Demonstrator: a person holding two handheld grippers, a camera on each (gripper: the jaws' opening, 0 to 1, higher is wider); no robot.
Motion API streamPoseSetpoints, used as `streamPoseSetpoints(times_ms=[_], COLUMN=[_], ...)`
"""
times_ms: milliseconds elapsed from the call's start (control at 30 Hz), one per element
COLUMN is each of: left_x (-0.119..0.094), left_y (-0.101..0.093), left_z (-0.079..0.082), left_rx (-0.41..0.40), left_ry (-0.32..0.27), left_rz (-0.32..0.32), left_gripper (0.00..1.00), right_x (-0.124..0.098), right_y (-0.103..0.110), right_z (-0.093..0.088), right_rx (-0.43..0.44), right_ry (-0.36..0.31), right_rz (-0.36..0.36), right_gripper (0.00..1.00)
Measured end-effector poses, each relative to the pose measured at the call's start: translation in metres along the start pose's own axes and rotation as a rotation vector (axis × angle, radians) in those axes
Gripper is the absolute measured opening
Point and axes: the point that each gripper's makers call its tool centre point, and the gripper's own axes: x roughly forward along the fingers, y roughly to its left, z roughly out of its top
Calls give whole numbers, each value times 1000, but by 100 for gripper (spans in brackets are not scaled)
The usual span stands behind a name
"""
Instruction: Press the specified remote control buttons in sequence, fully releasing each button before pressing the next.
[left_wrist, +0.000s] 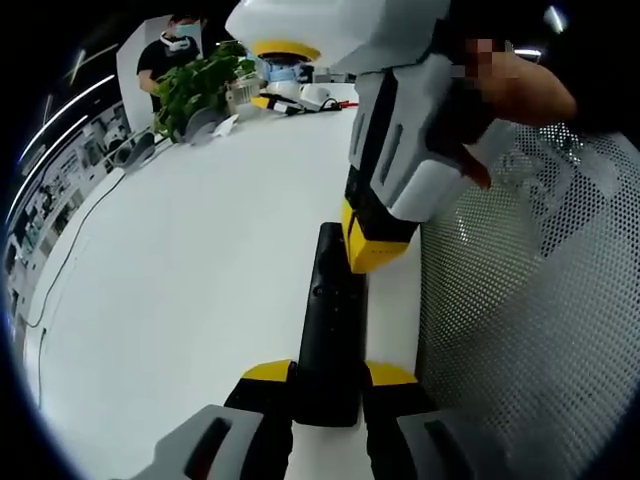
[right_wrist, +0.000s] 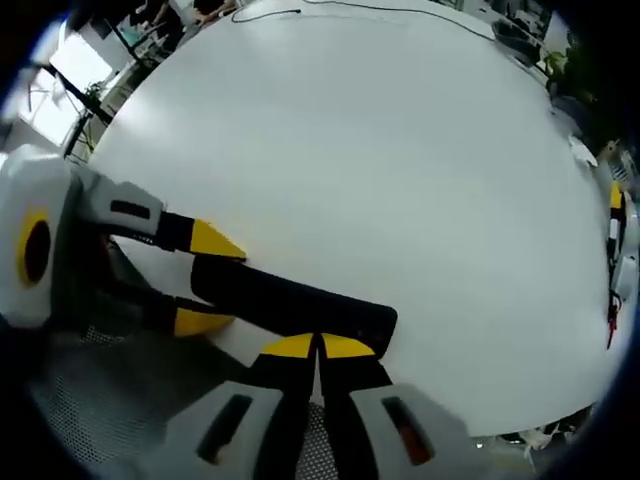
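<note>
A long black remote control lies low over the white table. My left gripper is shut on its near end, one yellow-tipped jaw on each side. My right gripper comes down from the upper right, and its shut yellow tips meet the remote's far part at the right edge. In the right gripper view the right gripper has its jaws together with nothing between them, right at the remote. The left gripper clamps the remote's other end. The buttons are too dark to make out.
A white perforated mesh surface runs along the table's right edge. At the far end stand a potted plant, small items and a person. A thin cable trails along the left side.
</note>
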Motion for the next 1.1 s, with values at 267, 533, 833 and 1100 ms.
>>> streamPoseSetpoints(times_ms=[267, 533, 833, 1100], left_x=[0, 0, 0, 1], left_y=[0, -1, -2, -4], left_z=[0, 0, 0, 0], left_rx=[10, 15, 31, 57], left_ry=[19, 21, -1, 18], left_rz=[-1, -6, -17, -36], left_gripper=[26, 26, 25, 25], right_x=[0, -1, -4, -6], right_y=[-1, -1, -3, -8], right_z=[0, 0, 1, 11], right_rx=[-15, 135, 131, 127], right_ry=[-7, -10, 20, -46], right_rz=[6, 66, 22, 20], right_gripper=[0, 0, 0, 0])
